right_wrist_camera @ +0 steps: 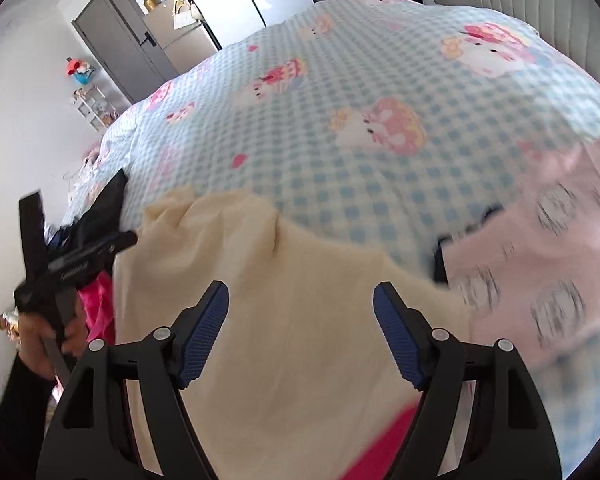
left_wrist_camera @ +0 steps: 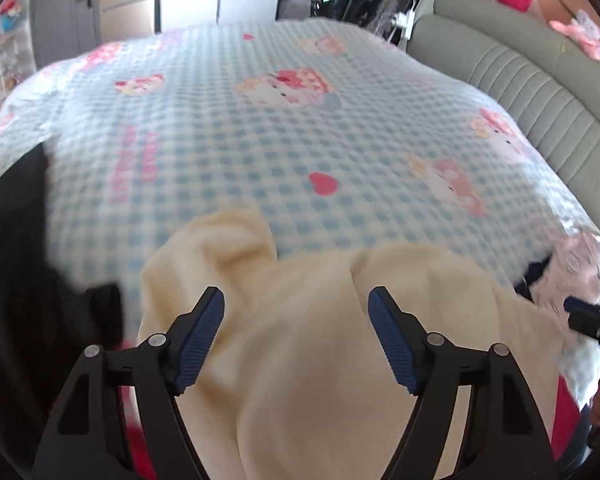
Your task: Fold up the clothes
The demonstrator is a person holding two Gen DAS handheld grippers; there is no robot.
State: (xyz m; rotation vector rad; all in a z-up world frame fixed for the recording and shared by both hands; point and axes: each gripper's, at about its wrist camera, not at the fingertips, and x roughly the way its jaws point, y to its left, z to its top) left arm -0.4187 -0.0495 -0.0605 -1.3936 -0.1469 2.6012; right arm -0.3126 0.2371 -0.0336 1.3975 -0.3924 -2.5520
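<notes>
cream cloth (left_wrist_camera: 300, 344), one piece, lies rumpled on the near edge of the bed (left_wrist_camera: 260, 128), beside one black garment (left_wrist_camera: 16, 264) and one pink patterned one (right_wrist_camera: 540, 264). two claws, left claw (left_wrist_camera: 296, 312) and right claw (right_wrist_camera: 301, 308), hang spread just above it, pinching nothing.

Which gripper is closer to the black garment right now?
Left. The left gripper hovers over the cream garment beside the black garment; the right gripper is farther across.

A cloth (left_wrist_camera: 300, 320) lies on the bed (left_wrist_camera: 260, 128). A dark garment (left_wrist_camera: 16, 240) lies to its left, a printed one (right_wrist_camera: 540, 248) to its right.
</notes>
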